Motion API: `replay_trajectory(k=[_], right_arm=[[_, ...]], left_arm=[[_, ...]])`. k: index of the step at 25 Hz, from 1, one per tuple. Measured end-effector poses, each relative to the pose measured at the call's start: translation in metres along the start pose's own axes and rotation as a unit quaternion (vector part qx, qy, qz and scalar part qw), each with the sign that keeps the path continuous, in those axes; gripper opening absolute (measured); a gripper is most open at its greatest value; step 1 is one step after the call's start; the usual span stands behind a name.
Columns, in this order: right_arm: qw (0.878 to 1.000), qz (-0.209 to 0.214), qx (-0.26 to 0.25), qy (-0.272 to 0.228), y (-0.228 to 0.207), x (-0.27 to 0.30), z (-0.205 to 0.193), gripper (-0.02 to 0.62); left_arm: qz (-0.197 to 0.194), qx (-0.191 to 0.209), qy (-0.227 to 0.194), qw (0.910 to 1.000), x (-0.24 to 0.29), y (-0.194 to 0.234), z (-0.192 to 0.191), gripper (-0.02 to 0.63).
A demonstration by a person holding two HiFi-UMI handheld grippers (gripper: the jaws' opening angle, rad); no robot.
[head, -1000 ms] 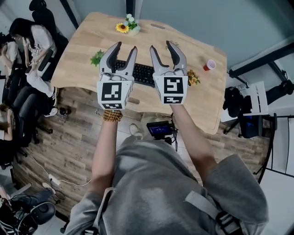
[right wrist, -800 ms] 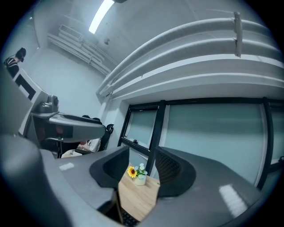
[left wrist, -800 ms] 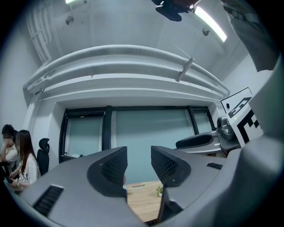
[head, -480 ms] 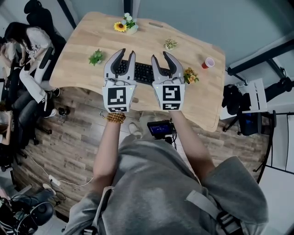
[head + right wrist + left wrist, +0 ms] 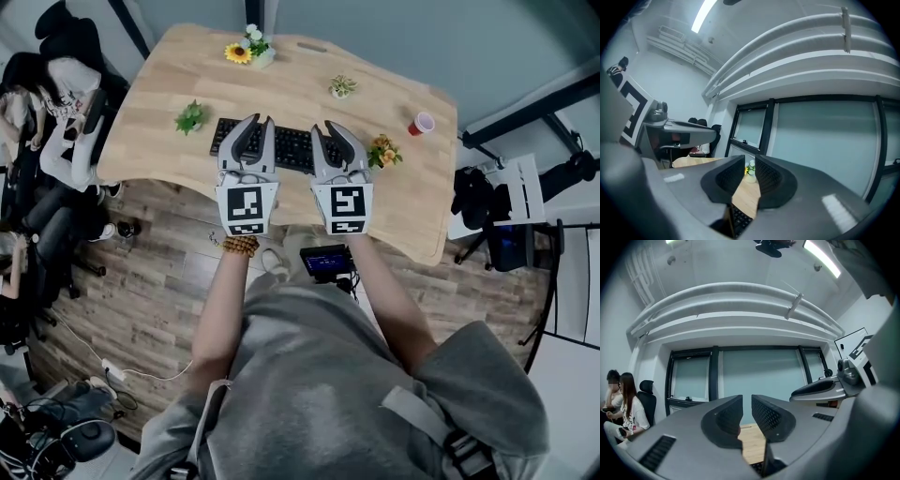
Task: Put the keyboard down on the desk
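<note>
- Nearest the camera: a grey top (image 5: 319,375) is worn by the person, with both forearms stretched forward. A bead bracelet (image 5: 241,246) is seen on the left wrist.
- Below the desk's near edge: a small lit screen (image 5: 326,261) is noted above the wood-plank floor (image 5: 159,281).
- Grippers: the left gripper (image 5: 258,127) and right gripper (image 5: 333,131) are held side by side and level over the near part of the wooden desk (image 5: 150,103). Both overlap the near side of the keyboard in the head view.
- Keyboard: the black keyboard (image 5: 292,148) is lying flat on the desk, its long side parallel to the near edge, roughly mid-width.
- Fingers: on each gripper the jaws have just been closing and are now nearly together, with only a narrow slit left. Through each slit bare desk wood is seen, with a few keyboard keys lower down. Nothing is pinched by either pair, and the keyboard is not held.
- Beside the keyboard: a small green plant (image 5: 190,117) is set just beyond the left end. A bunch of orange flowers (image 5: 382,152) is just beside the right end.
- Farther back: a small potted succulent (image 5: 343,86) is recorded beyond the keyboard. A red cup (image 5: 422,123) is near the right edge and a sunflower pot (image 5: 246,49) at the far edge.
- Off to the left: seated people (image 5: 56,94) are noted beside the desk.
</note>
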State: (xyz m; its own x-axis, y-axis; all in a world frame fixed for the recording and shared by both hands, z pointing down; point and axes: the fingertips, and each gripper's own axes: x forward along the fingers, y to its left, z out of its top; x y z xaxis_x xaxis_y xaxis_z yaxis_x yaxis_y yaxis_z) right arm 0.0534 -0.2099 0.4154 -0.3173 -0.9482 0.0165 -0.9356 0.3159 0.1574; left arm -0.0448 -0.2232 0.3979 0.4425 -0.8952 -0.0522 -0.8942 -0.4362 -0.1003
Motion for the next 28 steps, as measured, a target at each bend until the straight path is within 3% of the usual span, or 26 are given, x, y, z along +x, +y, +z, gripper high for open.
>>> replay_trajectory(k=[8,14,28], right_arm=[[0.999,-0.013,0.011,0.031,-0.007,-0.014,-0.036,0.063],[0.998,-0.018,0.015,0.054,-0.009,-0.017,-0.055,0.012],[0.994,-0.027,0.024,0.099,-0.020,-0.013,-0.090,0.012]], left_arm=[[-0.003,0.003,0.033,0.9994,-0.006,-0.012,-0.033,0.040],[-0.004,-0.003,0.061,0.9981,-0.010,-0.011,-0.060,0.009],[0.021,-0.031,0.115,0.9927,-0.007,0.010,-0.107,0.009]])
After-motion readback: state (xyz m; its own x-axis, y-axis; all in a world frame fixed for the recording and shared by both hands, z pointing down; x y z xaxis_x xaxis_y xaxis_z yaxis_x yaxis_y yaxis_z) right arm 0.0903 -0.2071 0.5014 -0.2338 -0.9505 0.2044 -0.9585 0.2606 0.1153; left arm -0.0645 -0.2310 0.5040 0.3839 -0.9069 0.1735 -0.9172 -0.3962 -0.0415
